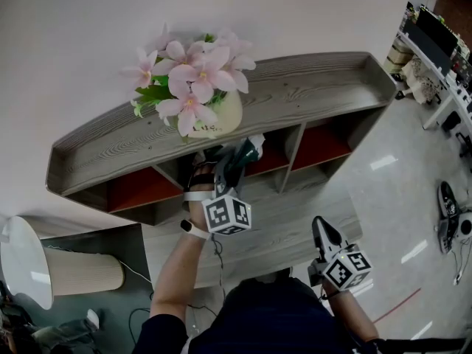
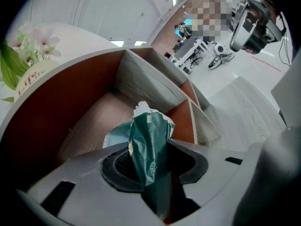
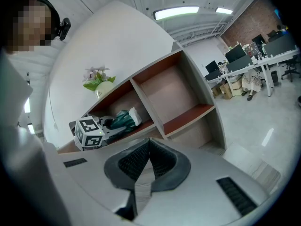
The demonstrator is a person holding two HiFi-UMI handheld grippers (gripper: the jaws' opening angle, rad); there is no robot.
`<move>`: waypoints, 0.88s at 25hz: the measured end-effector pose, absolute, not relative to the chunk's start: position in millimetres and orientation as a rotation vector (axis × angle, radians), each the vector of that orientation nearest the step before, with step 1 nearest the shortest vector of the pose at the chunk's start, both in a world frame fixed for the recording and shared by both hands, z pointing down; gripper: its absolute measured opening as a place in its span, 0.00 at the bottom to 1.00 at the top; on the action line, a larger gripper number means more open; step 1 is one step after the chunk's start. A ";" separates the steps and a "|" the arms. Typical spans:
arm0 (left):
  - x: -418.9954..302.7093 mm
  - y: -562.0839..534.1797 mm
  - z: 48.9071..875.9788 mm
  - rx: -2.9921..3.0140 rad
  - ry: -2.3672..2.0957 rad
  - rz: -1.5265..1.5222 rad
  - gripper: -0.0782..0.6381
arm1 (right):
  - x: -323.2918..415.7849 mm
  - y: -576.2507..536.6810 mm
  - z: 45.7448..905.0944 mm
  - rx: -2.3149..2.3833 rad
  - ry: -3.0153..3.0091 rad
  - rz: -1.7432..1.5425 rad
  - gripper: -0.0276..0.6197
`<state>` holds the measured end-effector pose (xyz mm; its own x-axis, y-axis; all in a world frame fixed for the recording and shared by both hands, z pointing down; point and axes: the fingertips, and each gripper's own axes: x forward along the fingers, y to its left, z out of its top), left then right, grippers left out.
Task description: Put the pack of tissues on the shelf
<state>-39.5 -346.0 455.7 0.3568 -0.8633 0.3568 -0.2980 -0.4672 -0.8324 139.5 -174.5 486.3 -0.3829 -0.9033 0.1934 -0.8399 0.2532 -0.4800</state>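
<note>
**Right gripper [image 3: 148,141] closed on nothing, left gripper [image 2: 151,149] holding the pack of tissues [image 2: 148,133] at the shelf [image 1: 317,87]**

Closest under the head camera, the right gripper hangs in front of the shelf's right half, well apart from it. Its jaws are pressed together, with nothing between them.

Further out, the left gripper reaches on a bare forearm [image 1: 173,271] to the front edge of the shelf's middle compartment. Its jaws stand narrow and are clamped on the crumpled green wrapper of the pack of tissues. The pack's far end, where some white shows, points into the compartment. The pack sits just inside the opening, above the wood-grain compartment floor. A grey divider [image 2: 150,86] stands to its right and a red-brown wall to its left. Whether the pack touches the compartment floor I cannot tell.

On the shelf's top board, at its front edge and left of the middle, stands a pale vase [image 1: 223,116] of pink flowers [image 1: 193,76]. It is directly above the left gripper. The room's pale floor [image 1: 398,190] spreads beyond the shelf's right end.
</note>
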 end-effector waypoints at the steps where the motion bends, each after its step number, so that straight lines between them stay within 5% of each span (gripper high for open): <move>1: -39.8 -346.0 457.8 -1.953 1.004 -1.080 0.33 | 138.6 -174.4 486.7 -1.670 2.388 -0.795 0.06; 13: -38.9 -344.1 469.9 -1.952 0.968 -1.117 0.36 | 126.5 -176.4 487.2 -1.629 2.431 -0.801 0.06; 22: -43.1 -342.9 451.1 -1.950 1.110 -1.020 0.58 | 125.3 -175.7 486.4 -1.614 2.445 -0.805 0.06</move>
